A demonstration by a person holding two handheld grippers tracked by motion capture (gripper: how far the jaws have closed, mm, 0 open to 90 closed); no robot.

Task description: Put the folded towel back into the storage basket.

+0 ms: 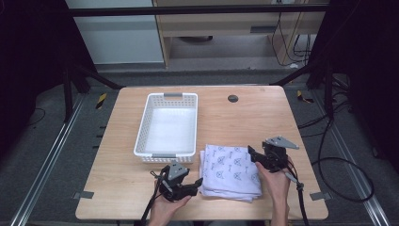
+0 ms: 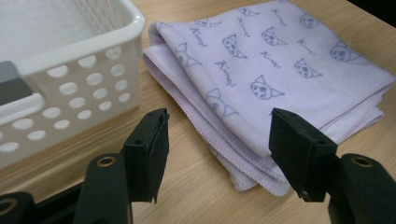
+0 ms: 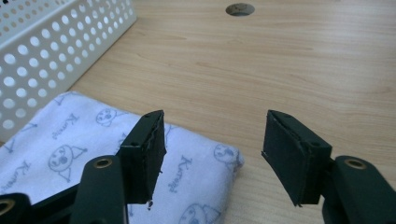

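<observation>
Both grippers poised at the folded lilac cat-print cloth (image 1: pixel 230 172), nothing gripped yet.
Left gripper (image 2: pixel 217 140) wide open astride the near corner; right gripper (image 3: pixel 212 140) part open over the far corner (pads clear); risk: pinching only the top layer, unfolding beside white perforated plastic basket (image 1: pixel 141 141).

Grey floor (image 1: pixel 47 141) surrounded the light wooden table (image 1: pixel 244 117). A pale wooden cabinet (image 1: pixel 226 28) stood beyond its far edge. Black cables (image 1: pixel 343 162) looped right; metal rails (image 1: pixel 42 169) ran alongside. Dark frame legs (image 1: pixel 70 89) flanked both far corners.
</observation>
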